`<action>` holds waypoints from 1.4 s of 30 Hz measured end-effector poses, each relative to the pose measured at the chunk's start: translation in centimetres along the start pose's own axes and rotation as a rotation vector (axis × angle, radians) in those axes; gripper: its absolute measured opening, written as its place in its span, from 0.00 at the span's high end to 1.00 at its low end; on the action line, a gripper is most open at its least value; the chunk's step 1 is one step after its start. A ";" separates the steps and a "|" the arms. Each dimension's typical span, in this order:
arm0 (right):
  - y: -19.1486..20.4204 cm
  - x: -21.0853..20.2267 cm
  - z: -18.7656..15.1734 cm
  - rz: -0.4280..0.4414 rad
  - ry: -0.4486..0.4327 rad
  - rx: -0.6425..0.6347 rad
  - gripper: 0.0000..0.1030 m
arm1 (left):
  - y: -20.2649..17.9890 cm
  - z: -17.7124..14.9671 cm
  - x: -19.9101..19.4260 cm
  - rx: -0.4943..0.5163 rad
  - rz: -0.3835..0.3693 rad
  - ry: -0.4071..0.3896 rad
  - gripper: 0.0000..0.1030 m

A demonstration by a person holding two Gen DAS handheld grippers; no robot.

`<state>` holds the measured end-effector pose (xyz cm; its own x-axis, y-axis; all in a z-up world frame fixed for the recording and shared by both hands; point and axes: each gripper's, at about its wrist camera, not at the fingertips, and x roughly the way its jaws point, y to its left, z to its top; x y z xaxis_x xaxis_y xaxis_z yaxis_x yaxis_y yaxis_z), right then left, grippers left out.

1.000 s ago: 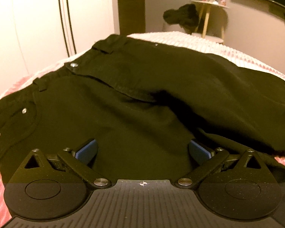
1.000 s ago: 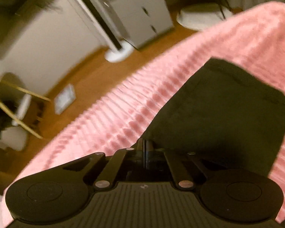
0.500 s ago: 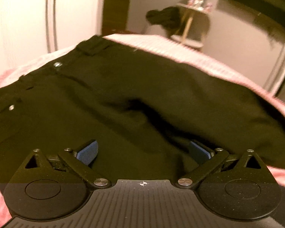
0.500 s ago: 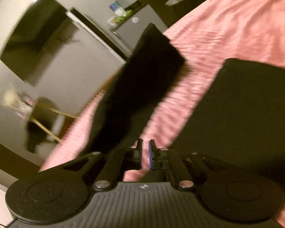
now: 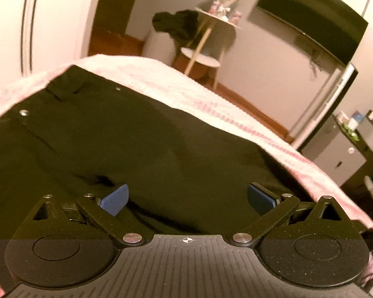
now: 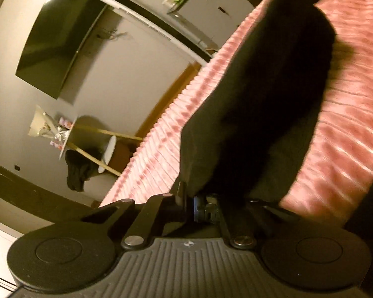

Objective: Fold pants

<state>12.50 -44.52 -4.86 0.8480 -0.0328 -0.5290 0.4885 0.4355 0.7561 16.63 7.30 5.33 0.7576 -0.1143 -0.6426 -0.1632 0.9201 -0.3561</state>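
Black pants (image 5: 126, 139) lie on a pink ribbed bedspread (image 5: 211, 106), waistband and metal buttons at the far left. My left gripper (image 5: 186, 198) is open, its blue pads spread just above the dark cloth near the crotch, holding nothing. My right gripper (image 6: 189, 203) is shut on the edge of a pant leg (image 6: 266, 94), which is lifted off the bedspread (image 6: 348, 114) and stretches away from the jaws.
A small round side table (image 5: 211, 37) with a black garment hung on it stands beyond the bed. A wall TV (image 5: 310, 15) and a grey cabinet (image 5: 340, 146) are at the right. A white wardrobe (image 5: 37, 19) is at the left.
My right gripper has lifted the pant leg off the bed and swung it up and over. My left gripper has shifted right along the pants, still open.
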 end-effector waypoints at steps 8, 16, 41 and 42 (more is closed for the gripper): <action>-1.1 -11.5 -4.4 0.086 -0.003 -0.188 0.97 | -0.1 3.0 4.1 -0.082 -0.100 0.048 0.00; -7.7 -10.4 -5.6 0.066 0.197 0.000 0.97 | 2.2 3.8 11.5 -0.250 -0.061 0.150 0.04; -9.0 -12.2 -4.6 0.129 -0.002 0.122 0.97 | 5.1 -2.6 -0.2 -0.256 -0.206 -0.041 0.95; -8.9 -13.4 -4.6 0.135 -0.032 0.120 0.97 | 5.7 -4.0 -2.3 -0.253 -0.212 -0.052 0.96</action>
<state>-4.09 -43.82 -6.26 0.9126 -0.0106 -0.4087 0.3893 0.3273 0.8610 11.48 11.35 2.05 0.8219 -0.2677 -0.5029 -0.1455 0.7548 -0.6397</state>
